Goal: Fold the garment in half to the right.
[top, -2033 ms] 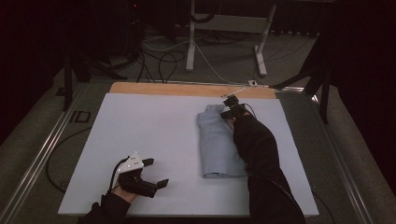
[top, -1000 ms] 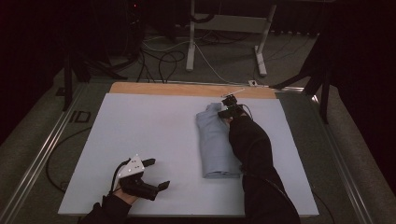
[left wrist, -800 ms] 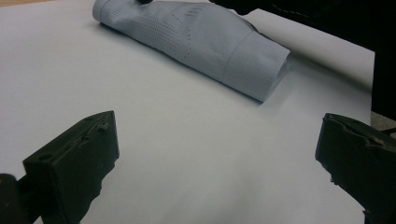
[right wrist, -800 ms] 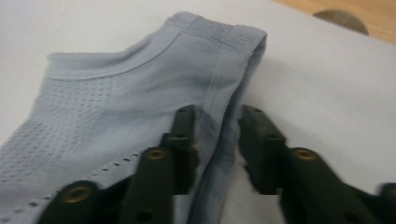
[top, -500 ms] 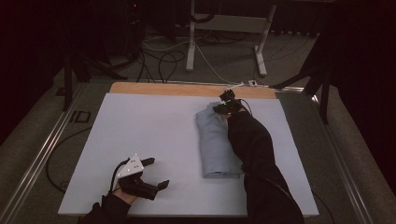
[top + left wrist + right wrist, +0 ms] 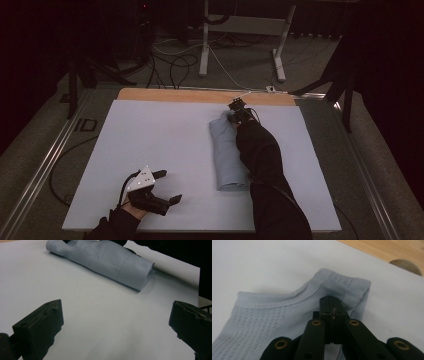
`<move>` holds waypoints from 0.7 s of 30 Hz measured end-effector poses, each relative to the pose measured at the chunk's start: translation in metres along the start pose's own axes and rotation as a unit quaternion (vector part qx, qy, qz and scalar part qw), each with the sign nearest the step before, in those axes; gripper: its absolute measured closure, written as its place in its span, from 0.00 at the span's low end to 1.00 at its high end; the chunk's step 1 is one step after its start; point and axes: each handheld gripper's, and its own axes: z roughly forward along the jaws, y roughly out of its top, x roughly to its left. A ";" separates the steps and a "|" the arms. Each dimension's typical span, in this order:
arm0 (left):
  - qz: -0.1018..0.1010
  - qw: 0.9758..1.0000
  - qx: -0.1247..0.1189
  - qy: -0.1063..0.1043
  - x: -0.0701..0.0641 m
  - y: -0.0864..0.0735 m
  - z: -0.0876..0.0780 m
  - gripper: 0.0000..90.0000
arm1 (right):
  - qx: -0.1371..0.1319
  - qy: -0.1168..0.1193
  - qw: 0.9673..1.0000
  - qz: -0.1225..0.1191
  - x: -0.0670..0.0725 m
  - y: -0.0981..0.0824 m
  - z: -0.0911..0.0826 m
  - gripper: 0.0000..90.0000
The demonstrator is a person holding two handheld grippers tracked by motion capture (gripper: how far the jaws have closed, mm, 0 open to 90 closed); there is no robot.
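A pale grey folded garment (image 6: 227,155) lies lengthwise on the right half of the white board (image 6: 150,140). In the left gripper view, the garment (image 6: 107,257) shows its ribbed hem. My right gripper (image 6: 237,111) is at its far end. Its jaws have just been closing and now meet at the right gripper (image 6: 332,300) tip, pinching puckered fabric of the garment (image 6: 274,312) beside the ribbed edge. My left gripper (image 6: 170,186) rests near the board's front edge. The left gripper (image 6: 115,322) is open, with nothing but bare board between its fingers (image 6: 40,325).
A wooden strip (image 6: 175,95) borders the board's far edge. Beyond it are white table legs (image 6: 205,50) and cables on the floor. Metal rails (image 6: 45,165) run along the table's left side. A dark sleeve (image 6: 262,165) lies along the garment's right side.
My right gripper has shifted slightly at the garment's far end and its jaws have closed on the fabric. The left gripper has stayed in place.
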 end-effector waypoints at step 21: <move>0.001 1.000 -0.009 0.009 0.000 0.003 -0.007 0.00 | -0.019 0.036 0.998 -0.050 0.026 -0.014 -0.077 1.00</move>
